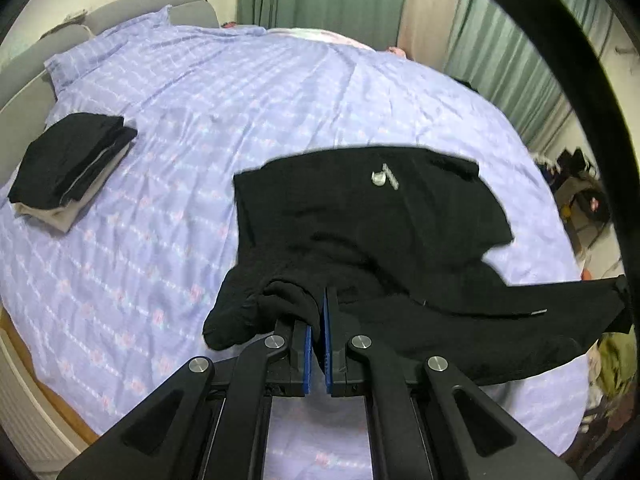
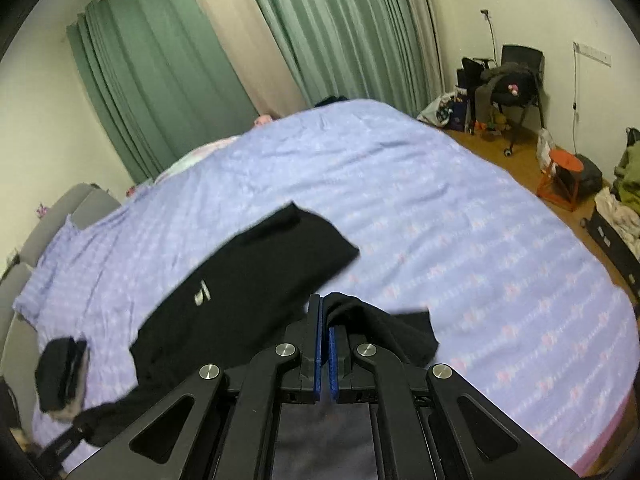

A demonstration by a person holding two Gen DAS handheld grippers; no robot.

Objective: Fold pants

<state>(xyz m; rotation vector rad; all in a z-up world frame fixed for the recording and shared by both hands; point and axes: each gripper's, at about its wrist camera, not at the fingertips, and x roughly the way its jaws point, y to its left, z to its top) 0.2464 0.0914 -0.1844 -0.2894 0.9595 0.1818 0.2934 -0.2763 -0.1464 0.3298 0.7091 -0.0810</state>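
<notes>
Your left gripper (image 1: 319,312) has its jaws clamped on a bunched fold of the pants (image 1: 360,224), the blue pads nearly together with black cloth pinched between them. Your right gripper (image 2: 325,320) is likewise clamped on the pants (image 2: 248,280), a fold of cloth rising out from between its pads.

From the left wrist view, the pants hang from the jaws and spread away over the bed (image 1: 200,120); a pale logo (image 1: 384,178) faces up near the far edge of the cloth. One part of the cloth stretches off to the right edge of that view. How much of the pants is clear of the bed cannot be told.

A stack (image 1: 68,168) of folded clothes, black over beige, lies on the bed to the left, well apart from the pants. The bed between the stack and the pants is bare, as is the wide stretch beyond the pants towards the headboard (image 1: 152,4).

From the right wrist view, bare bed runs to its right edge, with wooden floor (image 2: 516,160) beyond. A red stool (image 2: 562,178) and a chair (image 2: 516,80) stand past that edge, near the wall. Green curtains (image 2: 340,28) hang behind the bed.
</notes>
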